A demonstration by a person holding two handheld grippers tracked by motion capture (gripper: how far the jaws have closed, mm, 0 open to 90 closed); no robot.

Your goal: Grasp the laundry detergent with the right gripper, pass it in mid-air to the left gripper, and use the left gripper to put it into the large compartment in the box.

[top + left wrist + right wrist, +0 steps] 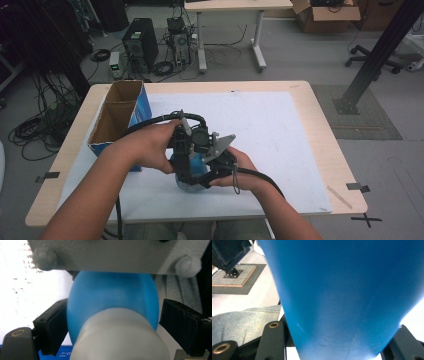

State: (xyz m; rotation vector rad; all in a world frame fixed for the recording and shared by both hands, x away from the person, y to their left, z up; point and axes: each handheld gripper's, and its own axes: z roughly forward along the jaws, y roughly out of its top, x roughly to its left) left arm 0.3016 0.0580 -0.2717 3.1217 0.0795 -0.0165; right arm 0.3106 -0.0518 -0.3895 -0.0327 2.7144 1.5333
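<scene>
Bare forearms, no sleeves; left gripper [186, 150] black, thick black cable looping behind; right gripper [215, 167] black, topped by a grey three-cornered plate; brass-ringed screw holes beside ribbed black jaws.

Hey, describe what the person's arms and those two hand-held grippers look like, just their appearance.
Both forearms are bare, no sleeves. The left hand-held gripper and right hand-held gripper are black, each trailing a thick black cable. A grey three-cornered plate sits on top of one. Up close, the jaws are black blocks with brass-ringed screw holes.

Blue bottle [112, 297], grey-capped, between fingers [51, 327]
</scene>
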